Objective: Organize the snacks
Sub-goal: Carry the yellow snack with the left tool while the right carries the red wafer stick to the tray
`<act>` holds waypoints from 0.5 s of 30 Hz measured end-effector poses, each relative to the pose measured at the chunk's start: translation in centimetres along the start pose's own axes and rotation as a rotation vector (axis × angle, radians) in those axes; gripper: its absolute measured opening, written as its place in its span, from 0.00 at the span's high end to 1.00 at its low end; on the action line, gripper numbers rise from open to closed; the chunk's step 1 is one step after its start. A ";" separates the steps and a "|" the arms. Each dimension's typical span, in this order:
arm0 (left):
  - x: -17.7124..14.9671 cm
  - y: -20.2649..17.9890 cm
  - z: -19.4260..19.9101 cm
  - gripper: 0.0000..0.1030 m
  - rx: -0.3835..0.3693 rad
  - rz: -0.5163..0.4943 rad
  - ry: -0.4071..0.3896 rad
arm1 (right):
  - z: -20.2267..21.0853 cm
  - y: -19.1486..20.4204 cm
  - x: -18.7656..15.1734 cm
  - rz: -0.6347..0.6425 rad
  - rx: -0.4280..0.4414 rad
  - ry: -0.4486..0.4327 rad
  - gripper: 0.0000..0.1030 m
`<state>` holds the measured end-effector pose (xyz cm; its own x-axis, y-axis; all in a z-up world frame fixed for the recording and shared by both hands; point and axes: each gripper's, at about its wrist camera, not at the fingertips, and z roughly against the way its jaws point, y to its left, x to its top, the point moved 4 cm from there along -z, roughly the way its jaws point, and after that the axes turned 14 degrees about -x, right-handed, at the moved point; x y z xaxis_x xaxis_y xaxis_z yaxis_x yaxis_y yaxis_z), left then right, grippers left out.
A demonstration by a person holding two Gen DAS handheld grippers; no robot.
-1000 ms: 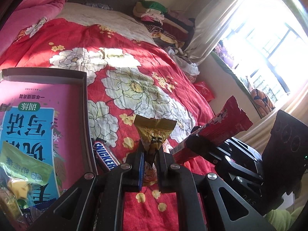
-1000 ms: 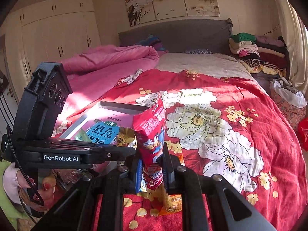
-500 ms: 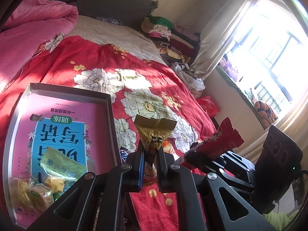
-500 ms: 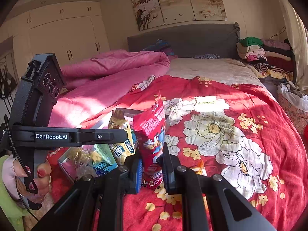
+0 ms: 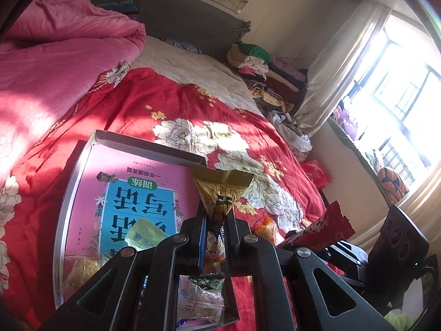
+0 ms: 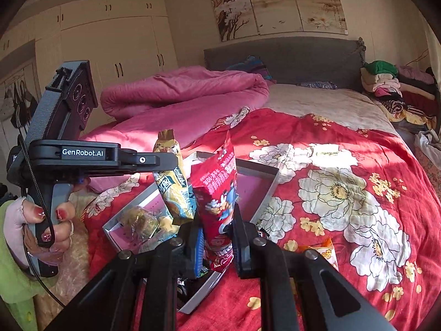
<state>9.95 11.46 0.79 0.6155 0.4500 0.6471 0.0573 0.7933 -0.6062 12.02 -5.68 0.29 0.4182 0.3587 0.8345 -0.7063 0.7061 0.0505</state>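
My left gripper [image 5: 215, 218] is shut on a gold snack packet [image 5: 222, 186] and holds it above the shallow grey box [image 5: 69, 193] with a pink and blue printed bottom. My right gripper [image 6: 217, 220] is shut on a red snack packet [image 6: 217, 193], raised over the same box [image 6: 271, 182]. The gold packet [image 6: 172, 176] and the left gripper also show in the right wrist view, to the left of the red one. Several wrapped snacks [image 5: 143, 235] lie in the box. An orange snack [image 6: 326, 252] lies on the red floral bedspread to the right of the box.
A pink quilt [image 6: 179, 88] is bunched at the far left of the bed. Folded clothes [image 6: 386, 82] are stacked at the far right by the grey headboard [image 6: 289, 55]. A red bag [image 5: 315, 173] lies beside the bed under the window.
Both grippers have moved left and up with their packets, from beside the box to over it. The whole box with its snacks now shows below them.
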 end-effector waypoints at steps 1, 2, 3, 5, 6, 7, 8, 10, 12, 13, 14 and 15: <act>0.0 0.3 0.3 0.90 0.003 0.006 -0.003 | -0.2 0.2 0.0 0.005 0.002 0.000 0.83; 0.0 0.5 0.5 0.90 0.007 0.010 -0.004 | -0.3 0.4 0.0 0.010 0.004 0.000 0.83; 0.0 0.8 0.6 0.90 0.012 0.013 -0.005 | -0.4 0.7 0.1 0.015 0.005 -0.001 0.83; -0.2 1.3 0.9 0.90 0.022 0.018 -0.006 | -0.7 1.1 0.1 0.027 0.007 0.000 0.83; -0.2 1.6 1.0 0.90 0.028 0.023 -0.004 | -0.8 1.3 0.1 0.032 0.006 0.000 0.83; -0.3 1.9 1.0 0.90 0.031 0.034 -0.003 | -0.9 1.5 0.2 0.036 0.007 0.001 0.83; -0.4 2.1 0.9 0.90 0.033 0.041 -0.002 | -1.2 1.6 0.2 0.039 0.008 0.004 0.83; -0.6 2.5 0.7 0.90 0.052 0.039 0.004 | -1.4 1.9 0.2 0.045 0.007 0.006 0.83; -0.7 2.9 0.7 0.90 0.060 0.042 0.004 | -1.7 2.3 0.1 0.057 0.006 0.009 0.83; -0.7 3.0 0.6 0.90 0.067 0.045 0.005 | -1.8 2.5 0.0 0.064 0.004 0.009 0.83; -0.8 3.2 0.6 0.90 0.073 0.048 0.008 | -1.9 2.7 0.0 0.068 0.005 0.010 0.83; -0.9 3.4 0.5 0.90 0.076 0.051 0.009 | -2.0 2.8 0.0 0.072 0.004 0.011 0.83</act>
<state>9.19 13.96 -1.55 0.6234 0.4869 0.6118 -0.0336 0.7984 -0.6012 11.19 -2.45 -0.68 0.3725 0.4150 0.8301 -0.7372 0.6756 -0.0069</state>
